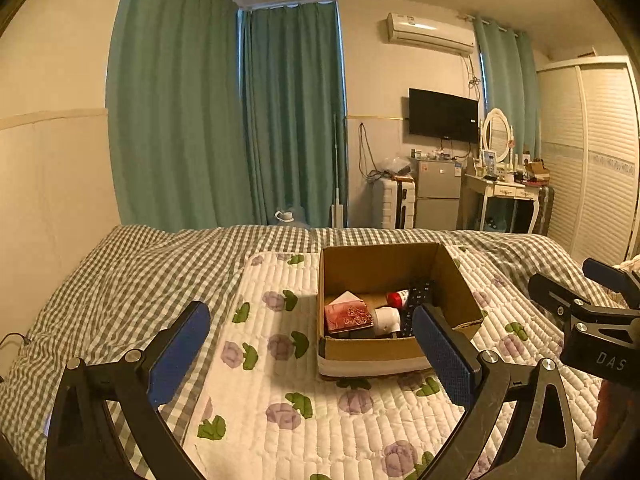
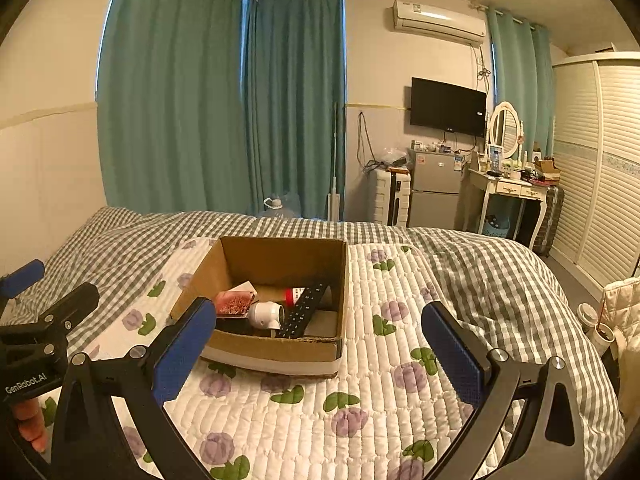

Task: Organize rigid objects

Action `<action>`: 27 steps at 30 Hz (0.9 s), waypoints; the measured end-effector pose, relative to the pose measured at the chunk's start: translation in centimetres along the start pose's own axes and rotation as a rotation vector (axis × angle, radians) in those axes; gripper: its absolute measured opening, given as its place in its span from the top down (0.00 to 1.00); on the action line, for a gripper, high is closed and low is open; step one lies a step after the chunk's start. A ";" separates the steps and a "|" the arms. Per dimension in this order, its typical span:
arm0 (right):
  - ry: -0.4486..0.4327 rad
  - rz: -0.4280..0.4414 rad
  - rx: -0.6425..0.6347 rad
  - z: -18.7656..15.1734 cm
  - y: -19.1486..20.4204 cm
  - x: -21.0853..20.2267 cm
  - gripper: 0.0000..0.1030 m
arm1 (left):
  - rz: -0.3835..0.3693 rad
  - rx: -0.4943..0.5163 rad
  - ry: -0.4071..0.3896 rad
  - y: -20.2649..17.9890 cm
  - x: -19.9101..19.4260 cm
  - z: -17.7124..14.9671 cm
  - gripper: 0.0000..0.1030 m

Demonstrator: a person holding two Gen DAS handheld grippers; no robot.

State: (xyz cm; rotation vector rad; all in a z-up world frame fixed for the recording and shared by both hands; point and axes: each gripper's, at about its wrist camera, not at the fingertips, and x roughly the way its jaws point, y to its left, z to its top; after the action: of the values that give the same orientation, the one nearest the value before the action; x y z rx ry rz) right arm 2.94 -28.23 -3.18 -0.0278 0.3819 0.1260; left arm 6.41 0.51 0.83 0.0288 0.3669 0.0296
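Step in hand: looks like the pause between placements, or the finish. Every rigid item I can see sits inside the cardboard box (image 2: 280,280), none on the bedding.
Box: open-topped, resting on the floral quilted mat (image 2: 380,360) spread over the checked bedcover (image 2: 500,264).
Contents: a red patterned packet (image 2: 234,302) at the left, a white cylindrical piece (image 2: 266,314) touching it, a black remote (image 2: 304,312) leaning along the right side, a red-capped bottle (image 2: 294,296) lying behind it.
Left gripper (image 1: 312,360): jaws spread wide, nothing between them, hovering above the mat just before the box.
Right gripper (image 2: 320,352): also wide and empty, box's near wall between its fingers in view, but not touching it.
Next move: my guess, look for leftovers outside the frame; if none, tidy the remote, which calls for a steep reach over the near wall.
In the way: box walls crowd any grasp inside; the two grippers hang near each other.
Around: teal curtains (image 2: 220,100), television (image 2: 448,106), small fridge (image 2: 434,192), dressing table (image 2: 508,188) well beyond the bed.
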 end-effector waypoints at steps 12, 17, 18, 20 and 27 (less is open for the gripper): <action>0.013 -0.009 0.005 -0.3 -0.1 0.2 0.00 | 0.002 -0.010 0.024 0.1 0.2 -0.1 0.00; 0.020 -0.009 0.005 -0.3 -0.1 0.3 0.00 | 0.001 -0.011 0.024 0.2 0.3 -0.2 0.00; 0.025 -0.008 0.002 -0.3 -0.1 0.3 0.00 | -0.005 -0.011 0.028 0.2 0.3 -0.1 0.00; 0.027 -0.010 0.001 -0.3 -0.1 0.4 0.00 | -0.010 -0.015 0.031 0.2 0.3 -0.1 0.00; 0.033 -0.007 -0.001 -0.4 0.1 0.5 0.00 | -0.009 -0.015 0.028 0.2 0.3 0.0 0.00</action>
State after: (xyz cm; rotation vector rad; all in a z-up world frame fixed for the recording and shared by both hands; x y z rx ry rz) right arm 3.29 -28.09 -3.72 -0.0323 0.4146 0.1190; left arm 6.68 0.74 0.76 0.0123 0.3948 0.0234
